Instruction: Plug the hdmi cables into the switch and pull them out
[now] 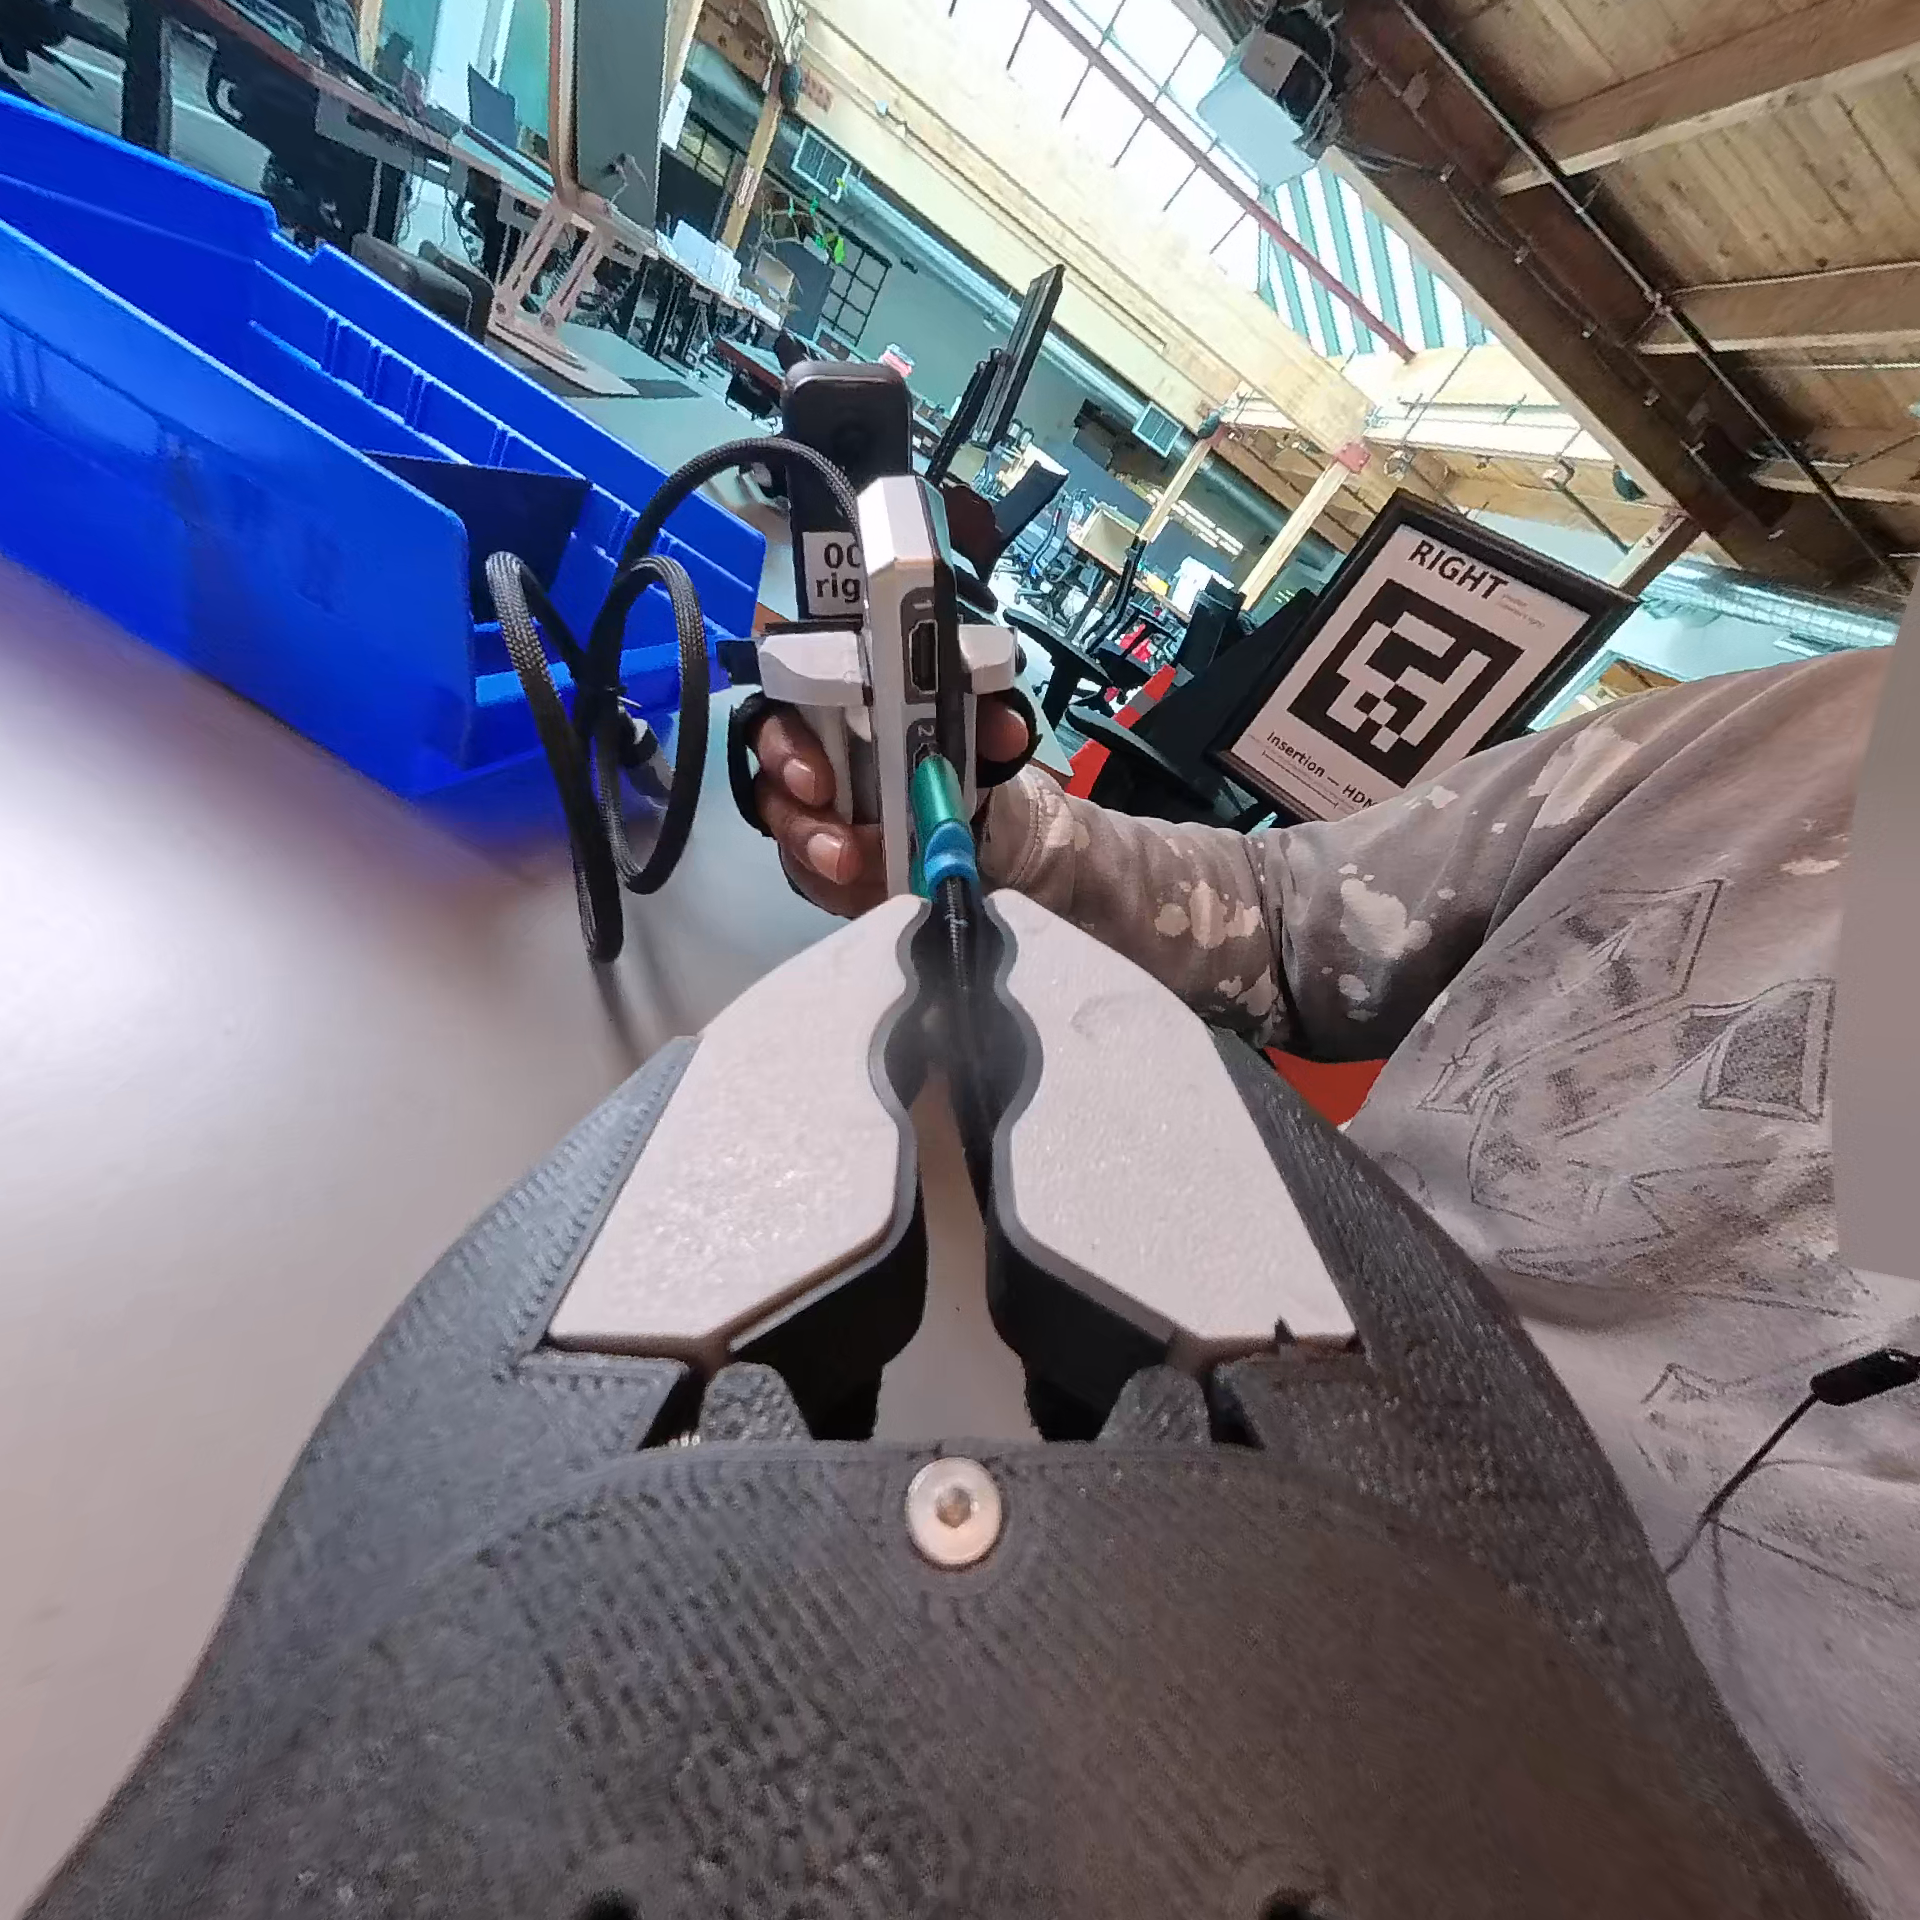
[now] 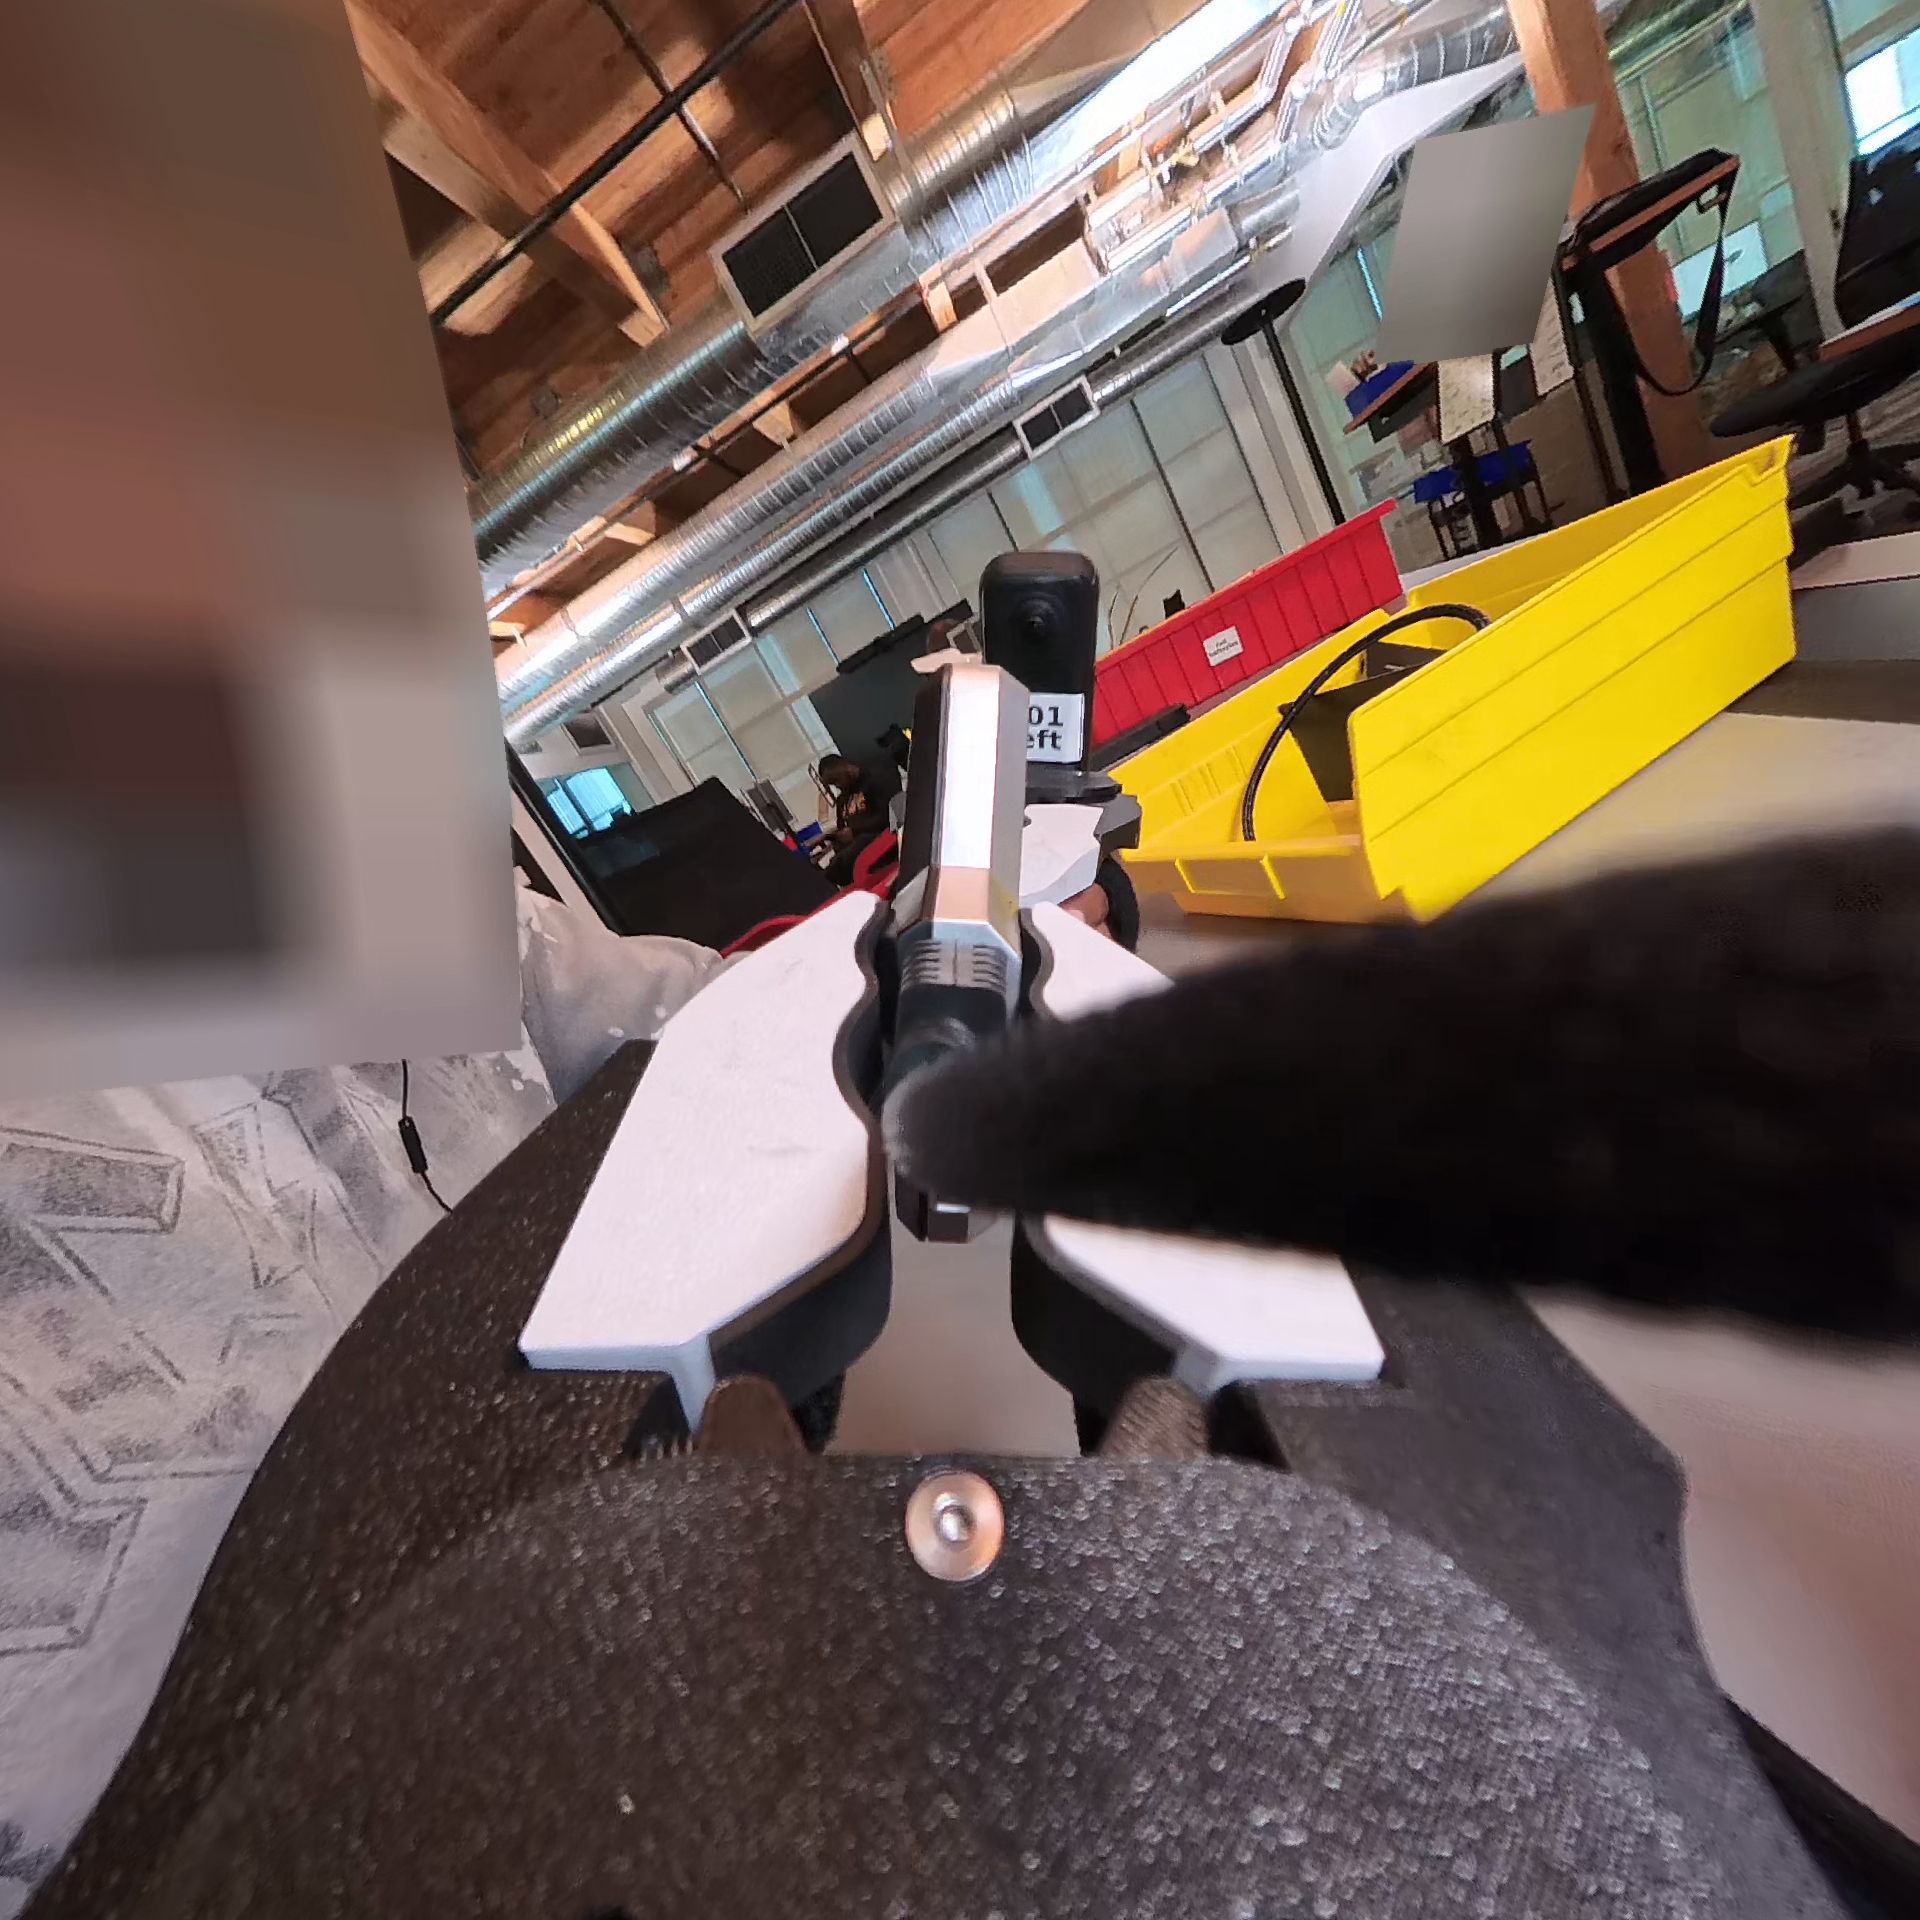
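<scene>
switch (image 1: 914, 665) held in mid-air between both grippers, above the table (image 1: 208, 1039).

right gripper (image 2: 951, 935) fingers clamped on the switch, edge-on; left gripper (image 1: 956, 914) fingers closed on the cable (image 1: 961, 997) just behind its teal plug (image 1: 935, 831), seated in the lower port; upper port open. blue bin (image 1: 260, 468) to one side, yellow bin (image 2: 1558, 748) to the other, both well apart from the grippers.

Left gripper (image 1: 954, 920) pinches the cable just behind the switch (image 1: 914, 665); right gripper (image 2: 951, 935) apparently clamps the switch's sides.
</scene>
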The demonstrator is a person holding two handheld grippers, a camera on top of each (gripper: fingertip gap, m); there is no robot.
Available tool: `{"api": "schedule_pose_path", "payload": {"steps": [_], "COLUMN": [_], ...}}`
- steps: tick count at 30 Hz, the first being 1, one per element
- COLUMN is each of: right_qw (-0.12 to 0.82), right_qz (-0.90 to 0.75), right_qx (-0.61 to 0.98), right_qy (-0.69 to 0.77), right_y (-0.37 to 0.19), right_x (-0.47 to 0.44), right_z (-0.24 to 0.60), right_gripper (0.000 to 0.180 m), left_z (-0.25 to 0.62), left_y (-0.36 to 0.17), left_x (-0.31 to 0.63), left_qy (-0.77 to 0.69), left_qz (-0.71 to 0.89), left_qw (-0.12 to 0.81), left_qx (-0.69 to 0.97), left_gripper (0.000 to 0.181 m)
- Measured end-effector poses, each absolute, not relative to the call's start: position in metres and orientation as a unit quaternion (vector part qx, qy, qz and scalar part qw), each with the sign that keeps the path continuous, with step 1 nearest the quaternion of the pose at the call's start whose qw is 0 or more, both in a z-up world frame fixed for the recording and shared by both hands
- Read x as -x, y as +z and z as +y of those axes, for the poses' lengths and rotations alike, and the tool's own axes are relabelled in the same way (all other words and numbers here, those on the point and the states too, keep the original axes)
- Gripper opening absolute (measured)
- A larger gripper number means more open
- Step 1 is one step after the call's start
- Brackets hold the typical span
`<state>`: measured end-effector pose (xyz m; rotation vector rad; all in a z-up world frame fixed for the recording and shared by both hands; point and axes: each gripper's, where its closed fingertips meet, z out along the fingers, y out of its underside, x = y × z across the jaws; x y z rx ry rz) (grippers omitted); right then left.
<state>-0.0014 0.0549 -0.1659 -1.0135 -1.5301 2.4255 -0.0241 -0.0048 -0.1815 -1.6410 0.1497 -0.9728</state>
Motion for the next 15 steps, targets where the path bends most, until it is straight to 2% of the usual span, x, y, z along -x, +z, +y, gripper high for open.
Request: {"api": "schedule_pose_path", "payload": {"steps": [5,15], "right_qw": [0.045,0.038], "right_qz": [-0.486,-0.465], "right_qx": [0.333,0.331], "right_qy": [0.807,0.820], "right_y": [-0.1637,-0.1604], "right_x": [0.0027,0.0034], "right_z": [0.0560,0.0584], "right_gripper": [0.022,0.022], "left_z": [-0.0035,-0.0031], "left_y": [-0.1784,-0.1871], "left_x": [0.0249,0.0169], "left_qy": [-0.416,-0.431], "left_qz": [0.059,0.066], "left_qw": [0.591,0.558], "left_qx": [0.688,0.706], "left_gripper": [0.007,0.007]}}
